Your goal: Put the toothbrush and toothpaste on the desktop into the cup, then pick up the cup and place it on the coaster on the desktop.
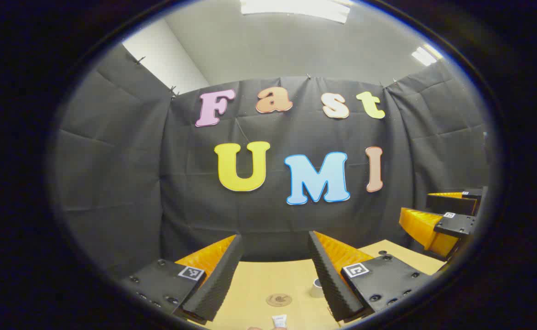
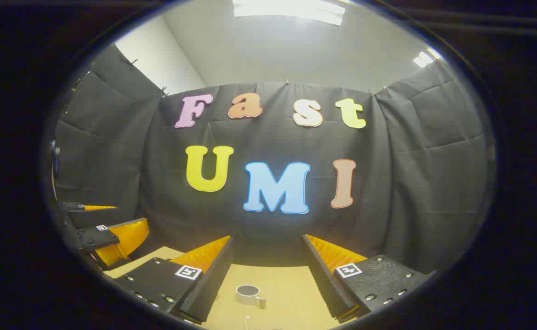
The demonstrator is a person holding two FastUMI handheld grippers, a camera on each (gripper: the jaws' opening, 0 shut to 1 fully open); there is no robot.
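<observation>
Above the table point(image 1: 387, 254), both grippers gape wide, empty.
Descending blind, the left gripper point(image 1: 275, 256) could topple the cup point(image 2: 248, 294) beside the coaster point(image 1: 279, 300).

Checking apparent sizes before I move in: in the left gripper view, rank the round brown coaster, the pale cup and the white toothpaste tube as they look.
1. Round brown coaster, widest.
2. Pale cup, partly hidden behind a tool finger.
3. White toothpaste tube, cut off by the view's edge, so its rank is unsure.
</observation>
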